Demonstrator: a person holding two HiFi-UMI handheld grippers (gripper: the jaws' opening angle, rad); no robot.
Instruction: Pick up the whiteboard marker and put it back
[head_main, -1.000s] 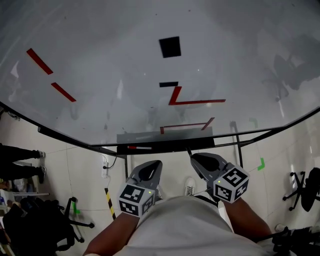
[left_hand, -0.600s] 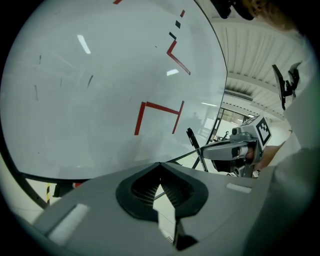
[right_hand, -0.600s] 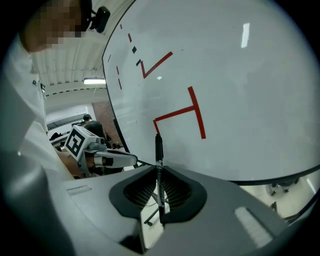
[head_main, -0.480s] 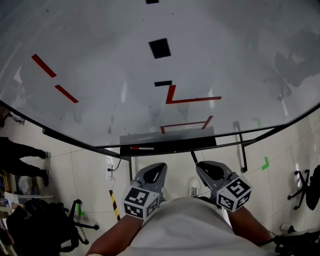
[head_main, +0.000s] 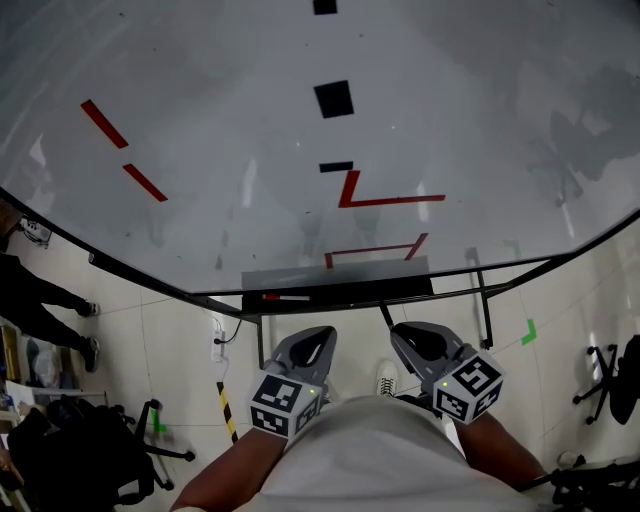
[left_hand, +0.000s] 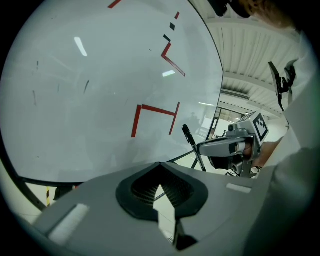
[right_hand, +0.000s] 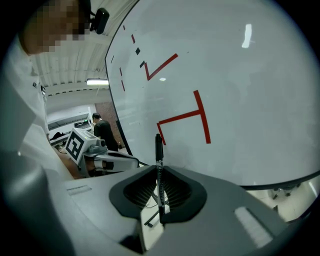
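Note:
A thin black whiteboard marker (right_hand: 158, 165) stands between the jaws of my right gripper (right_hand: 159, 169), which is shut on it, tip toward the whiteboard (right_hand: 235, 75). In the head view the right gripper (head_main: 402, 336) hangs just below the board's tray (head_main: 340, 287), and the marker (head_main: 381, 306) pokes up toward it. My left gripper (head_main: 314, 338) is beside it, also below the tray. Its jaws (left_hand: 160, 167) are shut with nothing between them. The left gripper view shows the marker (left_hand: 192, 145) sticking out of the right gripper (left_hand: 220, 148).
The whiteboard (head_main: 300, 140) carries red strokes and black squares. A red-and-white marker (head_main: 283, 296) lies on the tray's left part. Below are the board's stand legs (head_main: 484, 305), an office chair (head_main: 95, 450) at left, another chair (head_main: 610, 375) at right, and a person (head_main: 35, 300) at far left.
Both grippers sit a little lower and further right in the head view than a second ago. The marker stays in the right gripper; the person at left has shifted.

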